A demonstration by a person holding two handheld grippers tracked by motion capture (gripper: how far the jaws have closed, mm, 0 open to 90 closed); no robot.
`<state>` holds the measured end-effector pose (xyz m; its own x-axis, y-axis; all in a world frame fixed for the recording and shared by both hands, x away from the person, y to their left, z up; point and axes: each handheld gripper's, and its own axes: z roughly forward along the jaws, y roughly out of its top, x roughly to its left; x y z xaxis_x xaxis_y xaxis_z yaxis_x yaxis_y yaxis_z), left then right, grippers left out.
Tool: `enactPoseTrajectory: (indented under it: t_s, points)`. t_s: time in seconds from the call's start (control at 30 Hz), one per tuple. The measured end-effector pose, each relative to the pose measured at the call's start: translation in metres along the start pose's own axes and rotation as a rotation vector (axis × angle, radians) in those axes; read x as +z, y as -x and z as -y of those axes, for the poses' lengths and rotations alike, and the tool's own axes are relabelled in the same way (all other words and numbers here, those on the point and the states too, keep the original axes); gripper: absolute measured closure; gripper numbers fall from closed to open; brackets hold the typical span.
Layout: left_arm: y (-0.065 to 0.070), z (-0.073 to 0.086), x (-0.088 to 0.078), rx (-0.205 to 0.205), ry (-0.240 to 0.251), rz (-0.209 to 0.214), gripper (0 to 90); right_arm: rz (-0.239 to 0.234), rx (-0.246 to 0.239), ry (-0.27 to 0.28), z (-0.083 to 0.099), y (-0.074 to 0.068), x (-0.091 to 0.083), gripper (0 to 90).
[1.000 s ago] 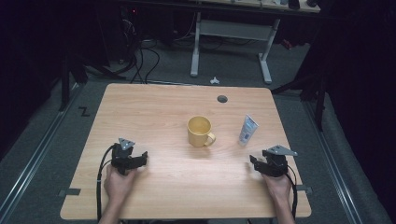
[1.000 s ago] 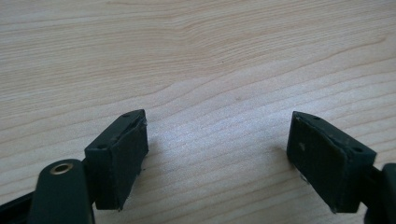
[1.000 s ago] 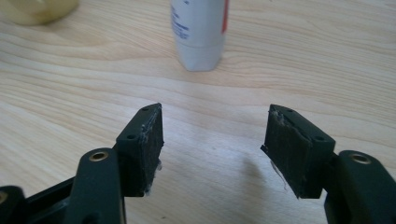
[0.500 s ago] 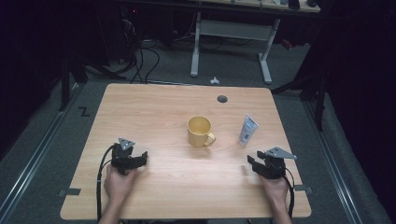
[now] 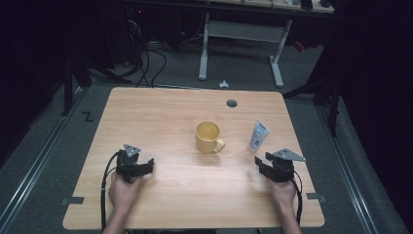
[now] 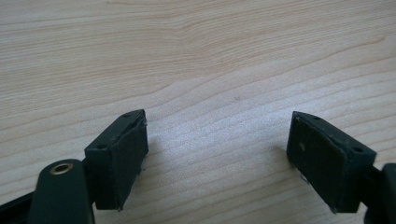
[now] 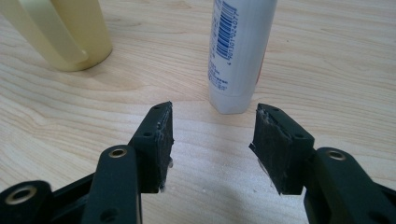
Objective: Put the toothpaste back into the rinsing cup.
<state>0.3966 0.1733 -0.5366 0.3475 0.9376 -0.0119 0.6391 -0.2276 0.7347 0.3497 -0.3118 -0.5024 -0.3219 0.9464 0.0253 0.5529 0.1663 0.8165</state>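
Right gripper (image 5: 267, 165) nudged slightly toward the tube (image 5: 258, 136); jaws lately opening a little, nothing between them.

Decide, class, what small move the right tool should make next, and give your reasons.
Probably ease the right tool forward until its jaws stand either side of the white tube. The tube stands upright just beyond the jaws, which are open with nothing between them; the yellow mug sits off to the side.
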Motion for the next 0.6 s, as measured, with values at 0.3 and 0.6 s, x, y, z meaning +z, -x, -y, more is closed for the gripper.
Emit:
enactPoseTrajectory:
  t_s: [0.3, 0.6]
  points:
    - [0.000, 0.000, 0.000, 0.001, 0.000, 0.001, 21.0, 0.012, 0.020, 0.020, -0.011, 0.004, -0.001, 46.8]
    - [0.000, 0.000, 0.000, 0.001, 0.000, 0.000, 21.0, -0.004, 0.052, 0.022, -0.023, 0.012, 0.007, 44.8]
